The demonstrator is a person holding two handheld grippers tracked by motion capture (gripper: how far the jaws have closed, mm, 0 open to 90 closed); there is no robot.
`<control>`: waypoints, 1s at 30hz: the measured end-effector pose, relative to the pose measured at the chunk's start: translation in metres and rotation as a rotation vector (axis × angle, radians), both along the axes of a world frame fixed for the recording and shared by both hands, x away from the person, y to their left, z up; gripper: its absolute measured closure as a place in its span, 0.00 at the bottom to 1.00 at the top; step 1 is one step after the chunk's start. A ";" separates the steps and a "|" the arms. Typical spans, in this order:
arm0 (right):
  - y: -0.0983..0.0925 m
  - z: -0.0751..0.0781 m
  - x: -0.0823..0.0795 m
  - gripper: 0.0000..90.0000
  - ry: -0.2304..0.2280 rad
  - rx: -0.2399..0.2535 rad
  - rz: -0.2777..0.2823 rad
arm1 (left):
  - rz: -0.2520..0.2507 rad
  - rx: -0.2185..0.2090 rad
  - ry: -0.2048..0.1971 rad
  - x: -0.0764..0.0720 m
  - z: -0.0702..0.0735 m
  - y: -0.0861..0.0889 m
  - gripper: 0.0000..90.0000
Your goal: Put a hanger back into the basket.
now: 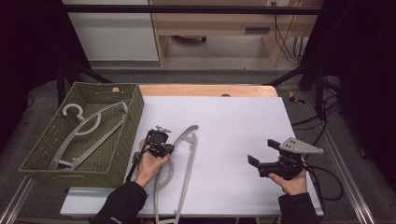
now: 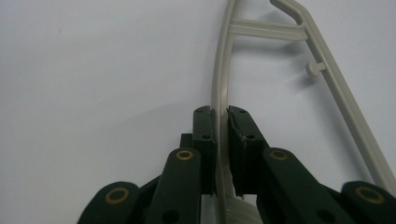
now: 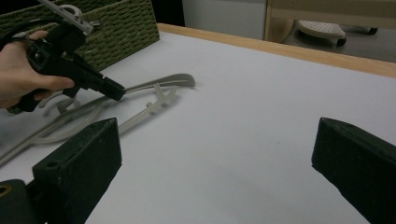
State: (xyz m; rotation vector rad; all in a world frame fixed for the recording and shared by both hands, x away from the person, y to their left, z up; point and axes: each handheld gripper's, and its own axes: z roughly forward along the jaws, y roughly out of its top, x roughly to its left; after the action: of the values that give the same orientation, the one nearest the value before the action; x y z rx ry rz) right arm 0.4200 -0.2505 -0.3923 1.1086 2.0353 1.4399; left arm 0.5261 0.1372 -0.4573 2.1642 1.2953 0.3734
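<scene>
We see the left tool pinching the grey plastic hanger that lies flat on the white counter, just beside the green woven basket. In the left gripper view the two black jaws stand almost together, with one thin curved bar of the hanger running up between them; the pads press on that bar from both sides, and only the bar's width keeps them apart. The hanger's crossbrace and its straighter arm lie beyond the jaws in that view, still resting on the counter. From the right gripper view we see the left tool tilted down toward the counter, its tip on the hanger at the near end of the curved shoulder, with the basket right behind the hand.

In the high view the hanger stretches from beside the basket's near corner toward the counter's near edge, its hook curling under the left hand. A second grey hanger lies inside the basket, well apart from the one being gripped.

The right tool is well away from the basket, toward the far side of the counter from it. Its jaws are spread wide, as the right gripper view shows, with bare counter between them; they hold and touch nothing.
</scene>
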 end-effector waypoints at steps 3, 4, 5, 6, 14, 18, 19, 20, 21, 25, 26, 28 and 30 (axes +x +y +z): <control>0.000 0.000 0.000 0.02 -0.001 0.001 0.001 | -0.034 -0.019 -0.014 0.008 -0.001 -0.006 0.91; 0.000 0.000 0.000 0.02 0.000 0.001 0.001 | -0.043 -0.027 -0.029 0.010 -0.003 -0.008 0.91; 0.000 0.000 0.000 0.02 0.000 0.001 0.001 | -0.044 -0.034 -0.038 0.011 -0.004 -0.009 0.91; 0.000 0.000 0.000 0.02 0.001 0.002 0.002 | -0.044 -0.030 -0.037 0.012 -0.005 -0.009 0.90; -0.001 0.001 -0.001 0.02 -0.002 0.006 0.000 | -0.062 -0.091 -0.121 -0.014 0.031 0.009 0.65; -0.001 0.002 -0.002 0.02 -0.004 0.006 0.000 | -0.096 -0.104 -0.141 -0.043 0.042 0.019 0.57; -0.002 0.002 -0.002 0.02 -0.005 0.001 0.004 | -0.103 -0.111 -0.141 -0.053 0.041 0.022 0.56; -0.002 0.003 -0.003 0.02 -0.005 0.002 0.003 | -0.111 -0.110 -0.134 -0.059 0.039 0.025 0.55; -0.002 0.003 -0.003 0.02 -0.005 0.002 0.003 | -0.109 -0.112 -0.131 -0.064 0.037 0.027 0.53; -0.001 0.002 -0.002 0.02 -0.004 0.005 -0.001 | -0.111 -0.097 -0.100 -0.082 0.024 0.035 0.51; -0.001 0.002 -0.002 0.02 -0.005 0.005 -0.001 | -0.110 -0.081 -0.097 -0.085 0.020 0.036 0.51; -0.001 0.002 -0.002 0.02 -0.003 0.006 -0.001 | -0.111 -0.078 -0.076 -0.089 0.013 0.037 0.52; -0.001 0.002 -0.002 0.02 -0.005 0.004 -0.001 | -0.112 -0.069 -0.056 -0.090 0.006 0.038 0.54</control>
State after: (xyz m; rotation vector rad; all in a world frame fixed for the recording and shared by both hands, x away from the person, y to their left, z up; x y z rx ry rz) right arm 0.4176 -0.2515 -0.3900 1.1064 2.0296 1.4450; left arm 0.4358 0.1754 -0.4515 2.1419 1.1343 0.3363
